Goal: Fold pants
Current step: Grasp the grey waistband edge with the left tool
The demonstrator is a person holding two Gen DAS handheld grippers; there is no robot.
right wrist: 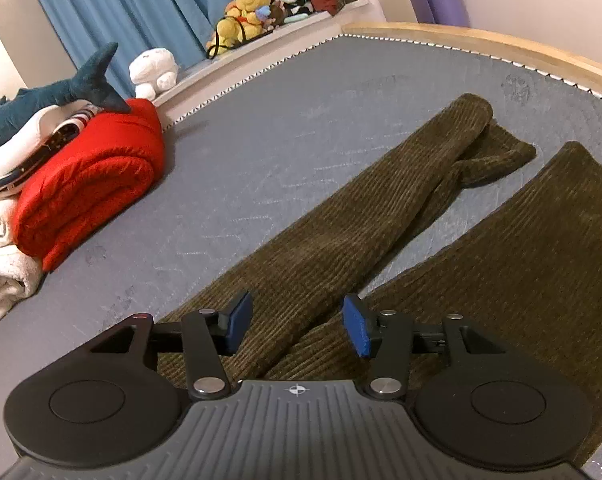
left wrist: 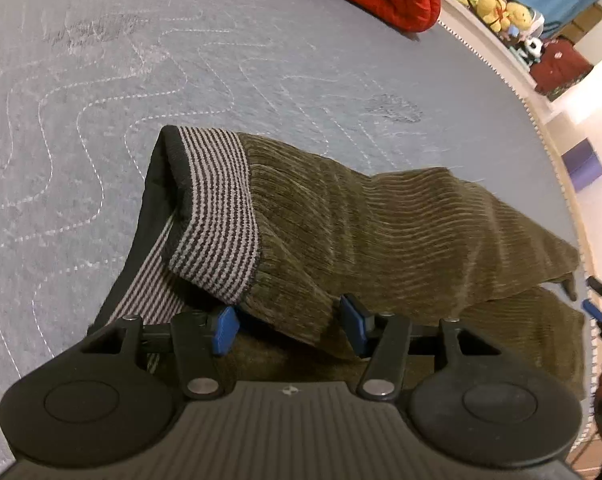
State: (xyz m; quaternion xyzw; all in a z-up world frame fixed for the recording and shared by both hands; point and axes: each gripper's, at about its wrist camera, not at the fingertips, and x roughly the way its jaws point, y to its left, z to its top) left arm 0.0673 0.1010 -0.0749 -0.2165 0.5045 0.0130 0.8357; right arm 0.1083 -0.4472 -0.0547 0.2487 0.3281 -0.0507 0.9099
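Olive-brown corduroy pants (left wrist: 381, 224) lie on a grey quilted mattress (left wrist: 221, 60). The striped grey-and-black waistband (left wrist: 217, 208) is raised and folded over toward the left. My left gripper (left wrist: 289, 324) is open, its blue pads on either side of the fabric edge just below the waistband, with no grip on it. In the right wrist view the two pant legs (right wrist: 341, 232) stretch away from me, the left one with its cuff folded over. My right gripper (right wrist: 297, 324) is open and hovers above the upper legs. It also shows at the right edge of the left wrist view (left wrist: 597, 308).
A rolled red blanket (right wrist: 89, 184) and white towels (right wrist: 1, 260) lie at the mattress's left side, with a plush shark (right wrist: 61, 88) on top. Stuffed toys (right wrist: 245, 12) sit on a ledge by blue curtains. A wooden bed edge (right wrist: 501, 46) runs along the far right.
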